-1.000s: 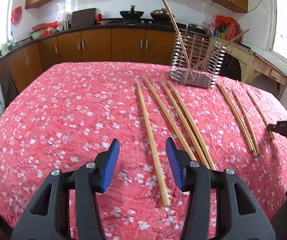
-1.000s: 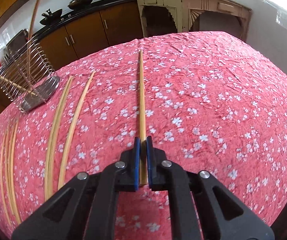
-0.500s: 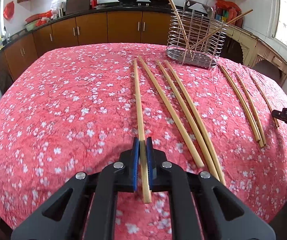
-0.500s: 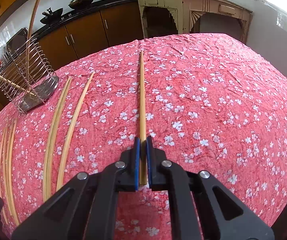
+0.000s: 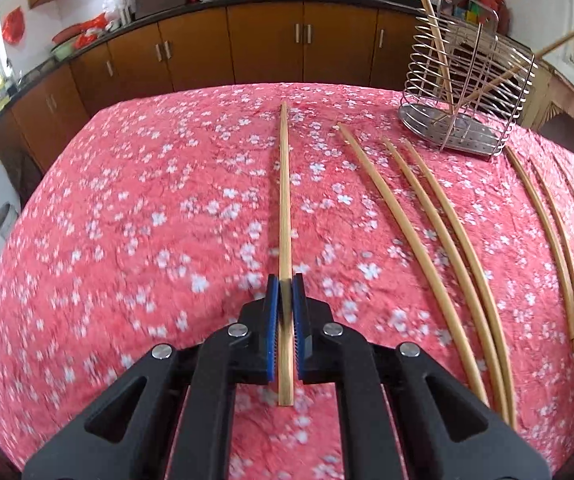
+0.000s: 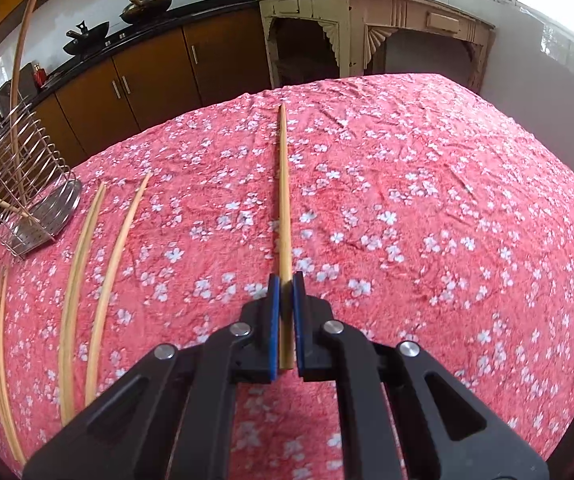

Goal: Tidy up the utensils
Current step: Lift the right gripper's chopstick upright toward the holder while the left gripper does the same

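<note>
My left gripper (image 5: 285, 286) is shut on a long wooden chopstick (image 5: 284, 200) near its butt end, the chopstick pointing away over the red floral tablecloth (image 5: 147, 220). My right gripper (image 6: 285, 286) is shut on another chopstick (image 6: 284, 192) the same way. A wire utensil holder (image 5: 467, 92) stands at the far right of the table with two chopsticks leaning in it; it shows at the left in the right wrist view (image 6: 19, 196). Several loose chopsticks (image 5: 427, 240) lie on the cloth right of the left gripper and left of the right gripper (image 6: 87, 272).
Brown kitchen cabinets (image 5: 207, 52) with pans on the counter run behind the table. A cream wooden side table (image 6: 367, 36) stands beyond the table's far right edge. The cloth drops away at the table's rounded edges.
My left gripper closed on the leftmost chopstick and has lifted it, tip raised. My right gripper keeps its hold on its chopstick and has risen slightly.
</note>
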### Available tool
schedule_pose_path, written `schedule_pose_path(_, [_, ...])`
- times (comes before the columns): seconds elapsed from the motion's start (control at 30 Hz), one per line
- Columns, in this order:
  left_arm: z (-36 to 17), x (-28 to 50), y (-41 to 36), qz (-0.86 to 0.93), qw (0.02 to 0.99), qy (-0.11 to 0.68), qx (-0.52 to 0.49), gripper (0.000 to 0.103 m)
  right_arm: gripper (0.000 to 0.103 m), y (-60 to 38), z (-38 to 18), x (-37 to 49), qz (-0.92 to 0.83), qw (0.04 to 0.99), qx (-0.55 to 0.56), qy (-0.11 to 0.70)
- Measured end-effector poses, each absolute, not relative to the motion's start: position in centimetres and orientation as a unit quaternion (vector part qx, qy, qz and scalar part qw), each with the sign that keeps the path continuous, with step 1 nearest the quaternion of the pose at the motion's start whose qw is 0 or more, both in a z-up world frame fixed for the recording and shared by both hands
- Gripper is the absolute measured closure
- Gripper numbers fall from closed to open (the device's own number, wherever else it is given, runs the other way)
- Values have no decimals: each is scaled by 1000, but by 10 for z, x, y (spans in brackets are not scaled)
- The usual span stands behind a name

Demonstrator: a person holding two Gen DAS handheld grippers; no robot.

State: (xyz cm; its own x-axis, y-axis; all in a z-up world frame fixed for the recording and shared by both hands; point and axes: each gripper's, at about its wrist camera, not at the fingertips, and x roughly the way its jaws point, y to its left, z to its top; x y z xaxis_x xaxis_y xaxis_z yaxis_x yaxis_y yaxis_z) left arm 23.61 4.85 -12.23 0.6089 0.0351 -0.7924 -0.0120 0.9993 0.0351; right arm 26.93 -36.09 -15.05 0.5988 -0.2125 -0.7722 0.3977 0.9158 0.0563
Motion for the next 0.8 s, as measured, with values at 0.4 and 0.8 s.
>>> schedule_pose_path(0.4, [-124, 229, 45, 9, 903, 430, 13, 94, 95, -363, -151, 268, -168, 888, 118, 411])
schedule_pose_path(0.8, [-123, 231, 59, 0, 903, 430, -11, 92, 95, -363, -151, 266, -169, 888, 119, 411])
